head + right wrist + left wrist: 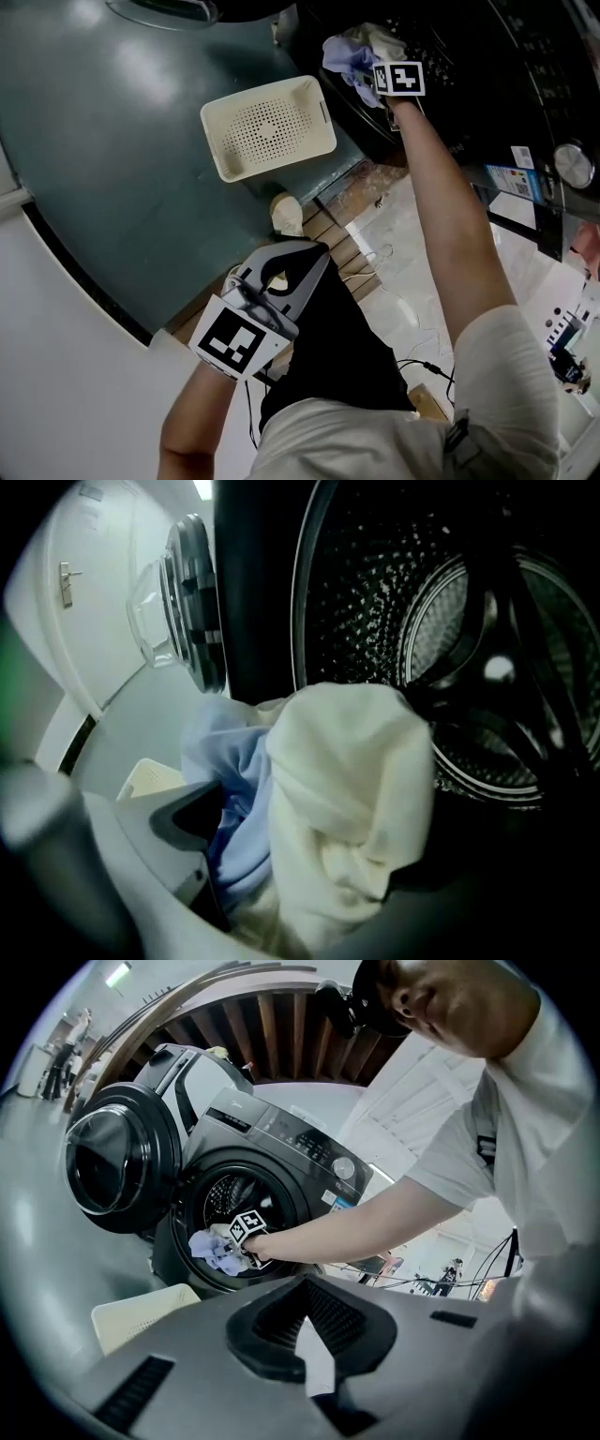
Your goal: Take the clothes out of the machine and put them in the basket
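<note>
Clothes point(361, 52), one pale-blue piece and one cream piece bunched together, lie at the mouth of the machine point(281, 1147), on the lip of its drum point(487, 667). Your right gripper point(380, 82) reaches into them, jaws spread wide with the bundle between. Your left gripper point(305, 262) hangs above the floor point(112, 141), jaws together on nothing. The basket point(267, 131) stands on that floor, near the open door point(112, 1157).

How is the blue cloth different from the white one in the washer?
The blue cloth is pale blue; the white cloth is creamy. The blue cloth lies lower, on the door side; the white cloth bulges higher, nearer the drum. Both are crumpled, touching, at the mouth of the washer.
</note>
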Demonstrator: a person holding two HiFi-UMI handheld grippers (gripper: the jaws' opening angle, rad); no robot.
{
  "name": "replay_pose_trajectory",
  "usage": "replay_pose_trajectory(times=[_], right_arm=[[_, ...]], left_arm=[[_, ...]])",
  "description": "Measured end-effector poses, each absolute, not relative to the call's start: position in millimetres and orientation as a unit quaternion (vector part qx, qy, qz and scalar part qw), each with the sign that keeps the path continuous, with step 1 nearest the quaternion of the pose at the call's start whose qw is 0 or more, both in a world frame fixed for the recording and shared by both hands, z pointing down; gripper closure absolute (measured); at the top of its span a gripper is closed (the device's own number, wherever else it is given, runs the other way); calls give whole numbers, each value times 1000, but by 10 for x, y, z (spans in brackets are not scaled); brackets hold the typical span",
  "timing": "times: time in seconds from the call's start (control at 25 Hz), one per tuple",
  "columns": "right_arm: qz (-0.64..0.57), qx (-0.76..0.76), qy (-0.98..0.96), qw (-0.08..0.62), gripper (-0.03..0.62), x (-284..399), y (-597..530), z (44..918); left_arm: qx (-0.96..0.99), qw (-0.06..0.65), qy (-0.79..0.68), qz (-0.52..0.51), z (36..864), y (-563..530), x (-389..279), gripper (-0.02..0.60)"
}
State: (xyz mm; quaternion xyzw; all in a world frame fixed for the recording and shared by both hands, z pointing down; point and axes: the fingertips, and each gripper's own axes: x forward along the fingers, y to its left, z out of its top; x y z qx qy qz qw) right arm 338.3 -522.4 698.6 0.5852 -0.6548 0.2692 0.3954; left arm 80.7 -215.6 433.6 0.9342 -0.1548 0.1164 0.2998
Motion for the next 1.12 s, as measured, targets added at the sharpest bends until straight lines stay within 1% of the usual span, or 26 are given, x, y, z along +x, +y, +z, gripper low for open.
replay_pose_trajectory(times=[0.2, 0.36, 0.44, 0.68, 0.76, 0.8, 0.92, 1.12], right_arm=[[309, 544, -661, 414, 64, 3282, -5206, 7299], [319, 544, -653, 419, 74, 3318, -5215, 7381], [319, 542, -654, 420, 110, 3304, -5201, 7399], [299, 531, -675, 416, 267, 3164, -5207, 7323], [292, 540, -677, 406, 343, 3152, -5214, 7246], [289, 549, -675, 400, 371, 3159, -5213, 7205], [274, 576, -664, 389, 405, 3221, -5185, 7084], [246, 609, -653, 376, 419, 3245, -5141, 6810]], left_arm=[[928, 313, -161, 120, 4473, -2212, 754, 583], [932, 304, -160, 119, 4484, -2239, 731, 583], [931, 306, -161, 117, 4488, -2235, 700, 583], [928, 314, -168, 113, 4530, -2218, 633, 583], [927, 315, -170, 112, 4524, -2205, 613, 583], [927, 315, -171, 112, 4522, -2197, 601, 583], [927, 312, -175, 114, 4496, -2165, 574, 583], [930, 303, -176, 112, 4382, -2090, 531, 583]])
